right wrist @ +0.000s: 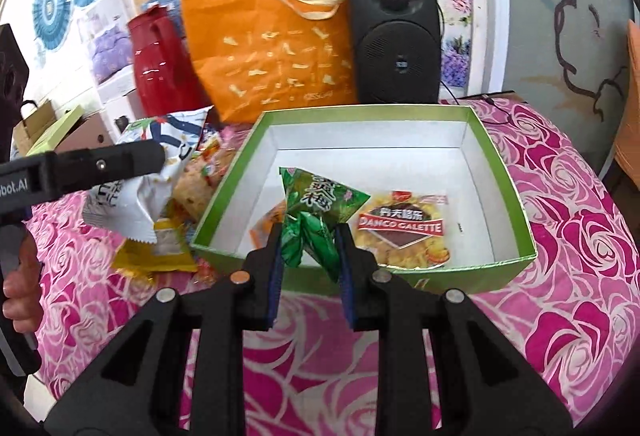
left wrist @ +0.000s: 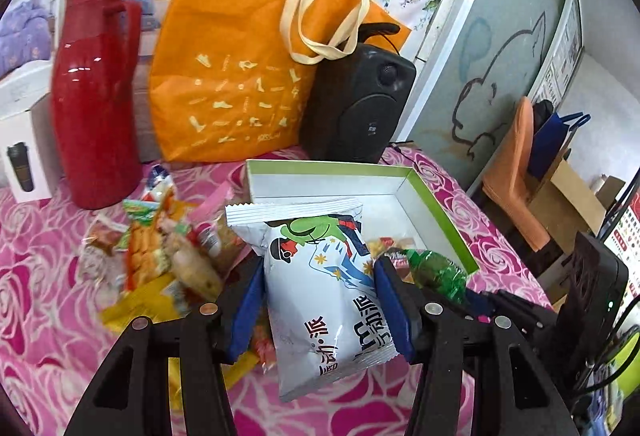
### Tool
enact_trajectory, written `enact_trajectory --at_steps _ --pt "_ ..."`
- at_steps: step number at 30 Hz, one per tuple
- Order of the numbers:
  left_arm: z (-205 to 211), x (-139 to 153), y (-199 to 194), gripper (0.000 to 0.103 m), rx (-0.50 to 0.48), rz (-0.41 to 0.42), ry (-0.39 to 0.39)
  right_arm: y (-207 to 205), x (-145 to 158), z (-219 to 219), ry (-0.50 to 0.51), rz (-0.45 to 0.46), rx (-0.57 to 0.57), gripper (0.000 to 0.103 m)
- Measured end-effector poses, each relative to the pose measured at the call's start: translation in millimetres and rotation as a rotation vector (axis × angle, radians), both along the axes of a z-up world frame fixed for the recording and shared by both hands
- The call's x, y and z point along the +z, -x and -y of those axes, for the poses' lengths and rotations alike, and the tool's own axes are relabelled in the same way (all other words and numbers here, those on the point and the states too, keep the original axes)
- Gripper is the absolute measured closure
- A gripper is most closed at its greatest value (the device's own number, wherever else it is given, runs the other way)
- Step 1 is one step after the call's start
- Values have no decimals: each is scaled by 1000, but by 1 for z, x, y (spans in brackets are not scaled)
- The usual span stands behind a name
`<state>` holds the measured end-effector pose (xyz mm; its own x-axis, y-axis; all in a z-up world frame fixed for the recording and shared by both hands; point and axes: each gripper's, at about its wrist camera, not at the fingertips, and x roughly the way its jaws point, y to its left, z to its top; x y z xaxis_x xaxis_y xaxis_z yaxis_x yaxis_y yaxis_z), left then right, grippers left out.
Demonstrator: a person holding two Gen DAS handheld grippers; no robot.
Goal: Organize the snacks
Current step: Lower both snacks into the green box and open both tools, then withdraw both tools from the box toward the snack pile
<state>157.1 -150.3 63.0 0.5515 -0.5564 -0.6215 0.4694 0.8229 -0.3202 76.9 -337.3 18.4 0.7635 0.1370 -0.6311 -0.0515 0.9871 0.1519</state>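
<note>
Snacks lay in a blurred heap on the pink rose cloth, most labels unreadable. The left gripper had its jaws closed on a white snack packet, long axis running away from the camera, beside the green-rimmed box. The right gripper pinched a green candy packet narrowly over the box's near wall, partly hiding an orange packet inside, beside a galette packet.

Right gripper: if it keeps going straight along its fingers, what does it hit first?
The right gripper, shut on a green packet, sits at the near wall of the green box. Straight on, the packet would probably meet the box floor or the Danco Galette pack; depth is unclear.
</note>
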Motion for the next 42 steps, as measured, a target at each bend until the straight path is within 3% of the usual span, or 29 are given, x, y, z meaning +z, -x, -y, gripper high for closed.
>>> enact_trajectory --at_steps 4,13,15,16,18,19,29,42 --pt "26 -10 -21 47 -15 8 -50 -22 -14 11 -2 -38 -22 76" --pt "43 -32 -59 47 3 -55 -84 -59 -32 10 21 -79 10 75" --pt "41 -34 -65 45 28 -60 -78 -65 -32 6 56 -67 30 62" --pt "41 -34 -67 35 43 -59 -79 -66 -31 4 81 -59 42 53" --pt "39 -32 -68 13 92 -27 -111 -65 -30 0 133 -30 49 11" --pt "38 -31 -65 13 112 3 -126 -62 -28 -1 154 -11 50 9" --pt "26 -25 -53 13 124 36 -155 -51 -24 5 137 -13 11 3" --pt "1 3 -8 13 145 78 -128 -9 4 -15 124 17 26 1"
